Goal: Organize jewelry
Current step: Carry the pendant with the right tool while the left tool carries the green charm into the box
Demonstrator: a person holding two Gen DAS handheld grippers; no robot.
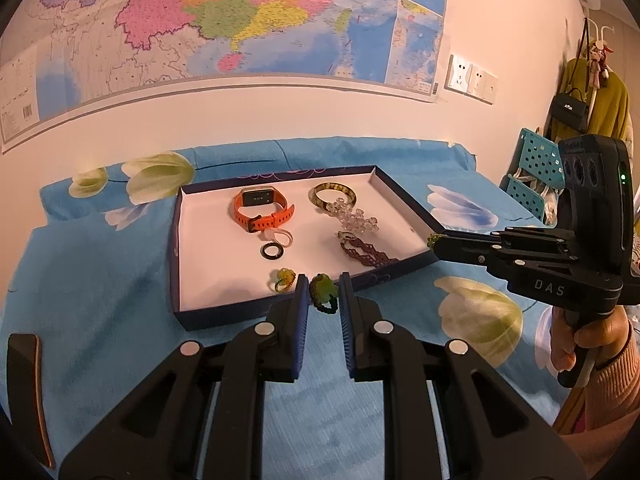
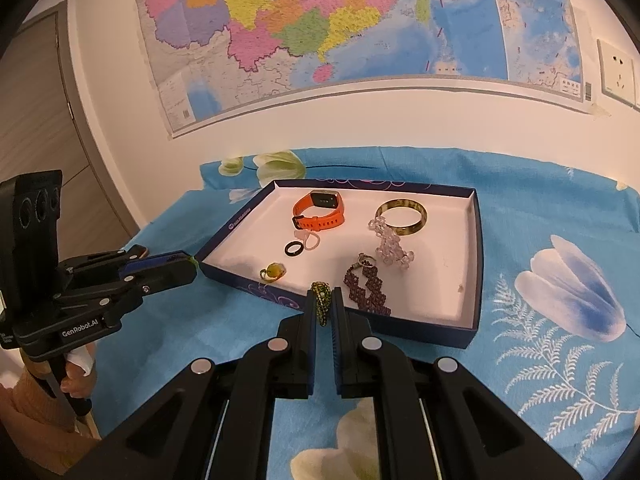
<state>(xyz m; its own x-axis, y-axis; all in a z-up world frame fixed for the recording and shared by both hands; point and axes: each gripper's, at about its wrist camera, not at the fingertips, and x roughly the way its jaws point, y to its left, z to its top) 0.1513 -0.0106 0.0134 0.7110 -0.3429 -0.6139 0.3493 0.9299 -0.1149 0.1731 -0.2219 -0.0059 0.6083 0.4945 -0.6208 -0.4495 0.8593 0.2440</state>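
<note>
A dark blue tray point(image 1: 176, 240) with a white floor lies on the blue flowered cloth. In it are an orange watch point(image 1: 262, 210), an amber bangle point(image 1: 334, 197), a clear bead bracelet point(image 1: 356, 218), a purple bead bracelet point(image 1: 366, 250), a black ring point(image 1: 272, 251), a clear ring point(image 1: 280, 237) and a yellow-green ring point(image 1: 285, 279). My left gripper point(image 1: 324, 294) is shut on a green bead ring point(image 1: 322, 292) at the tray's near edge. My right gripper point(image 2: 323, 306) is shut on a green beaded piece point(image 2: 322, 302) by the tray's near rim point(image 2: 256, 292).
A large map point(image 1: 224, 24) hangs on the wall behind. Wall sockets point(image 1: 472, 78), a teal perforated rack point(image 1: 536, 172) and hung clothes with a black bag point(image 1: 570, 110) stand at the right. A dark object point(image 1: 28, 392) lies at the cloth's left edge.
</note>
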